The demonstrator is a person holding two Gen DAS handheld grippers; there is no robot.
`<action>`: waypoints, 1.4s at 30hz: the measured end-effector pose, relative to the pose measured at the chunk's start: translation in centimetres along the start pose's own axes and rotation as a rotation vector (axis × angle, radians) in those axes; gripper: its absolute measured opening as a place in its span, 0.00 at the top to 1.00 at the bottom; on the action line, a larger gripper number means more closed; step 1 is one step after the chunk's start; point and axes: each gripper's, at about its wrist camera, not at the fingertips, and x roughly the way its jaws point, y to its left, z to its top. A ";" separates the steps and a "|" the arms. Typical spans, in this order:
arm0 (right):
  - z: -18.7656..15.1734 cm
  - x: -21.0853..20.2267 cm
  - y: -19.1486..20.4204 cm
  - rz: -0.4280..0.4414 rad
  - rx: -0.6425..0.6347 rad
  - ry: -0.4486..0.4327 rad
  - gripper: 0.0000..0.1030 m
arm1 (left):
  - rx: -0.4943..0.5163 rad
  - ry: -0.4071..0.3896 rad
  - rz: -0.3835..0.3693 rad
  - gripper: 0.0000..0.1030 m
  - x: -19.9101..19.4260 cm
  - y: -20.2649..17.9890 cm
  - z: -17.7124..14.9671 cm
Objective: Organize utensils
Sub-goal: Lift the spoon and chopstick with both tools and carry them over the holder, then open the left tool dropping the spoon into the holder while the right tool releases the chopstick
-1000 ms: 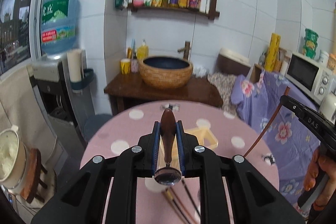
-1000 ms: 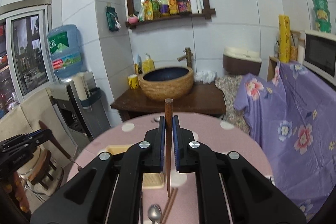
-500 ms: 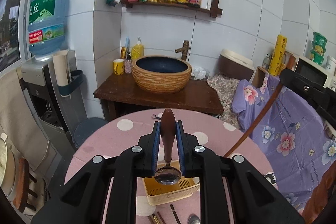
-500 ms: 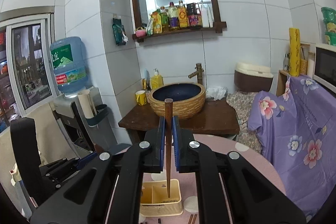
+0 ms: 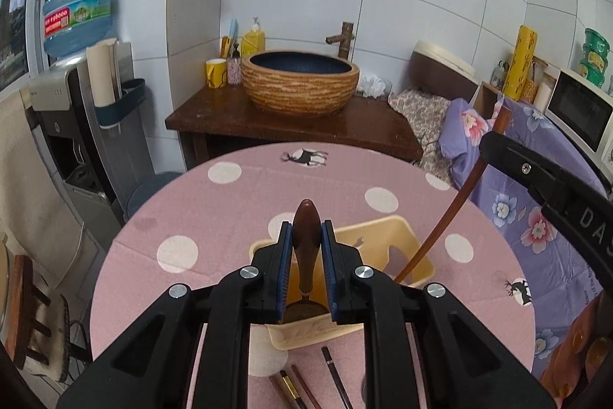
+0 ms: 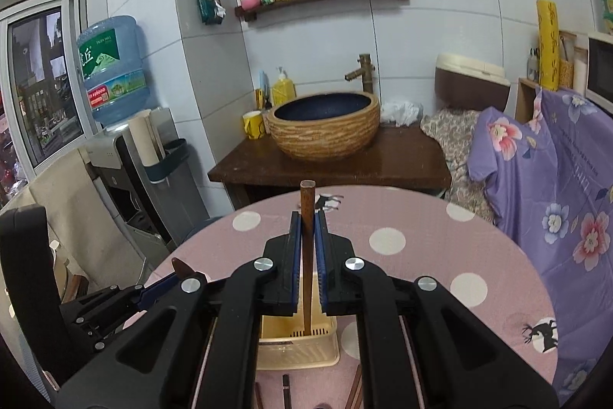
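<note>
The right tool (image 6: 307,217) is clamped on a brown wooden chopstick (image 6: 307,255), held upright, its lower tip reaching down into a cream plastic utensil basket (image 6: 299,351) on the pink polka-dot surface (image 6: 421,255). At lower left the left tool (image 6: 153,288) grips a dark wooden handle (image 6: 183,268). More chopsticks (image 6: 285,390) lie on the surface just in front of the basket.
</note>
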 end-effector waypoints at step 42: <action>-19.1 -3.6 -5.9 0.037 -0.122 0.215 0.29 | 0.019 0.034 0.080 0.11 -4.8 3.2 -16.9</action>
